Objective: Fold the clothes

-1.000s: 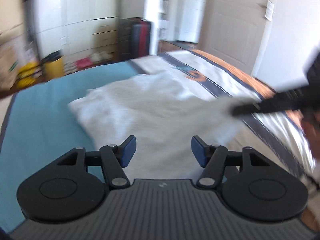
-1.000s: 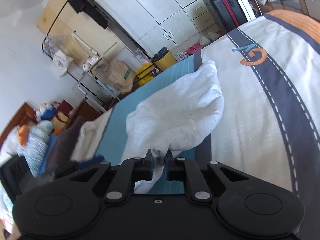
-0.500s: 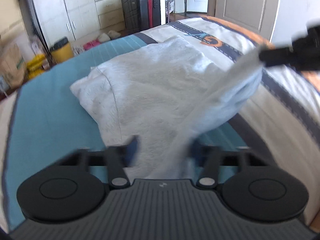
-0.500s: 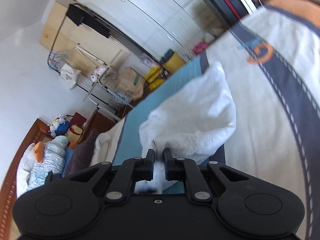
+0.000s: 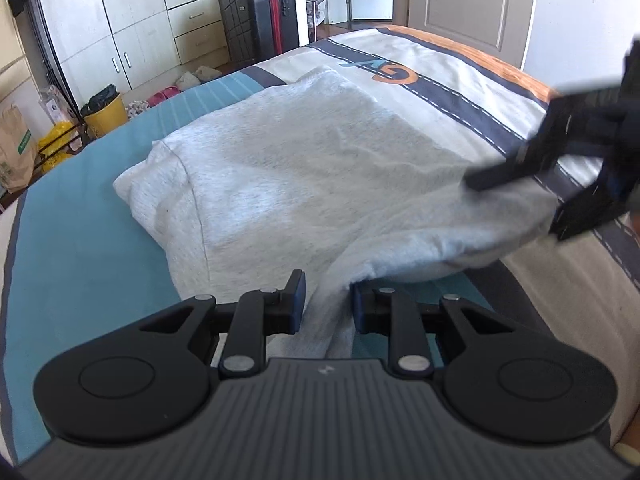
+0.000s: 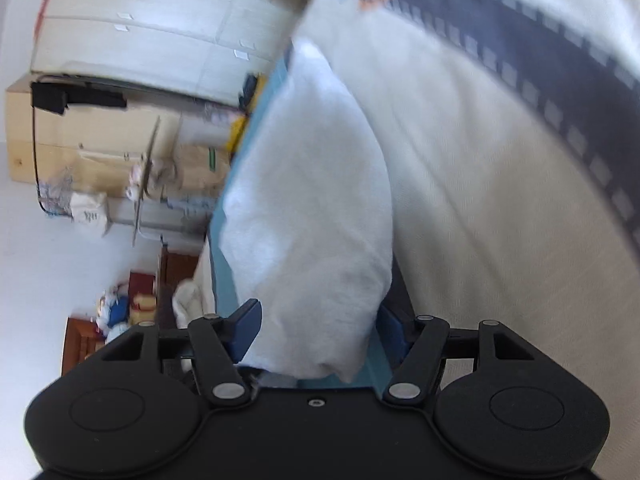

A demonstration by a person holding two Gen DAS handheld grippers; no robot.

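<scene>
Left wrist view: we see the grey garment [image 5: 312, 168] spread on the bed [image 5: 80, 248], across its teal and white parts. The left gripper [image 5: 326, 308] is clamped on a bunched fold at the garment's near edge, both pads touching cloth. Far right, the right gripper [image 5: 560, 200] sits blurred at the garment's right corner. In the right wrist view its jaws are opening, with the garment [image 6: 320, 208] between them and its left pad clear of the cloth. A suitcase [image 5: 260, 24] stands beyond the bed.
</scene>
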